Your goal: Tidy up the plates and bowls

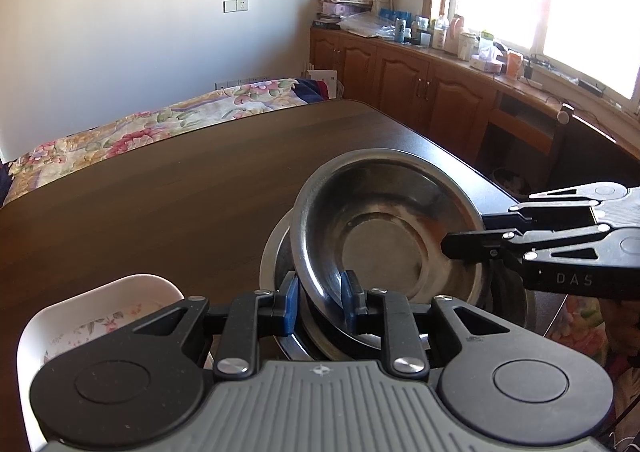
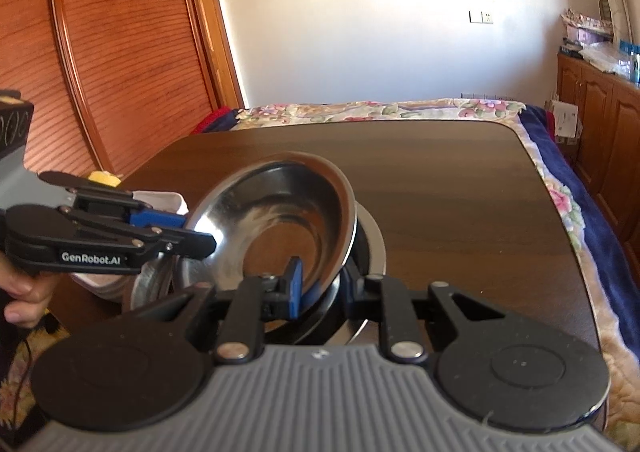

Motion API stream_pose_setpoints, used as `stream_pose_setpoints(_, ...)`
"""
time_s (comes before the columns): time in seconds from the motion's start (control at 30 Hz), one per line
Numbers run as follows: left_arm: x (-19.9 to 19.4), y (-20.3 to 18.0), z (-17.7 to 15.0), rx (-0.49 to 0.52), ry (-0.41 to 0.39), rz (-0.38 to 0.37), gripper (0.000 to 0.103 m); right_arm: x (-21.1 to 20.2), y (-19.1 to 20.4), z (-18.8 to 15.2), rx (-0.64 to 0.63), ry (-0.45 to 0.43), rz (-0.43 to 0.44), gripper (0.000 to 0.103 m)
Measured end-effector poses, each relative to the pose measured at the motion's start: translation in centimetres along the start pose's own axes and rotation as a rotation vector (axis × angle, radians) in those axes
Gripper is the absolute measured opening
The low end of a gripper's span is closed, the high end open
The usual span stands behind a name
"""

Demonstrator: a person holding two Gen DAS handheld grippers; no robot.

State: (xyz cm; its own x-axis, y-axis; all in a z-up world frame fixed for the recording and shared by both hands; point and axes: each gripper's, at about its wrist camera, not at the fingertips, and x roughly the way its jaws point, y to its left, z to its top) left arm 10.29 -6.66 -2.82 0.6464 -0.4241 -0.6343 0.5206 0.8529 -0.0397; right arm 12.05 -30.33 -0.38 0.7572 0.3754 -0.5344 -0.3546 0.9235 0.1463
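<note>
Steel bowl (image 1: 384, 224), shiny and shallow, sits tilted above a stack of other metal dishes (image 1: 280, 252) near the right-hand edge of the dark wooden tabletop (image 1: 160, 192), its open side turned toward the left wrist camera. Both pairs of tongs have hold of its rim. The left tongs (image 1: 319, 302) are narrowed to a small gap with the near rim running between the blue pads (image 1: 291, 304), one pad outside the wall and the other inside the bowl, so they pinch it. In the right wrist view the same bowl (image 2: 280, 212) leans with its high edge to the right, and the right tongs (image 2: 322, 286) are likewise drawn in around the lower rim, the left blue pad (image 2: 295, 288) pressed against the inner wall and the opposite finger behind the outer wall. From the left camera the right tongs reach in from the right, their black fingertips (image 1: 464, 244) lying on the bowl's far wall.

Under the bowl, the stacked dishes (image 2: 368, 244) rest flat on the tabletop. Just beside the stack, at the near left corner, stands a white dish with a flower pattern (image 1: 100, 316). Beyond the tabletop lies a bed with a floral quilt (image 1: 160, 124), and wooden cabinets (image 1: 400, 76) run under a bright window.
</note>
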Motion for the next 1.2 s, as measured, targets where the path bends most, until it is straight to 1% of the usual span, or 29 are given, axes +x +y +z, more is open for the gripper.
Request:
stream_pose_setpoints(0.33, -0.8, 0.8, -0.1, -0.046, -0.035, -0.019, 0.024, 0.1, 0.2, 0.1, -0.032, 0.01, -0.028, 0.02)
stream_pose_setpoints(0.47, -1.3, 0.7, 0.1, -0.044, -0.052, -0.009, 0.024, 0.3, 0.5, 0.3, -0.039, 0.009, -0.042, 0.017)
stream_pose_setpoints(0.6, -2.2, 1.0, 0.1, -0.051, -0.091, 0.003, 0.024, 0.3, 0.5, 0.3, -0.04, 0.009, -0.046, 0.017)
stream_pose_setpoints(0.7, -2.7, 1.1, -0.1, -0.064, -0.111, 0.011, 0.024, 0.3, 0.7, 0.2, -0.05, -0.004, -0.058, 0.017)
stream_pose_setpoints(0.8, -2.9, 1.2, -0.4, -0.08, -0.126, 0.022, 0.024, 0.1, 0.8, 0.1, -0.062, -0.037, -0.065, 0.017)
stream_pose_setpoints(1.0, -2.6, 1.1, -0.6, -0.075, -0.128, 0.034, 0.025, 0.1, 0.6, 0.0, -0.059, -0.075, -0.078, 0.018)
stream_pose_setpoints(1.03, -2.6, 1.0, -0.7, -0.076, -0.132, 0.039, 0.026, 0.0, 0.7, 0.0, -0.066, -0.082, -0.083, 0.018)
stream_pose_setpoints(1.1, -2.8, 1.1, -0.8, -0.083, -0.145, 0.049, 0.036, -0.3, 0.8, 0.0, -0.084, -0.101, -0.092, 0.018)
stream_pose_setpoints(1.13, -2.9, 1.1, -0.9, -0.086, -0.151, 0.056, 0.038, -0.5, 0.8, 0.0, -0.087, -0.112, -0.098, 0.018)
stream_pose_setpoints(1.2, -2.8, 1.1, -1.2, -0.087, -0.159, 0.071, 0.044, -0.8, 0.8, 0.0, -0.089, -0.136, -0.108, 0.022)
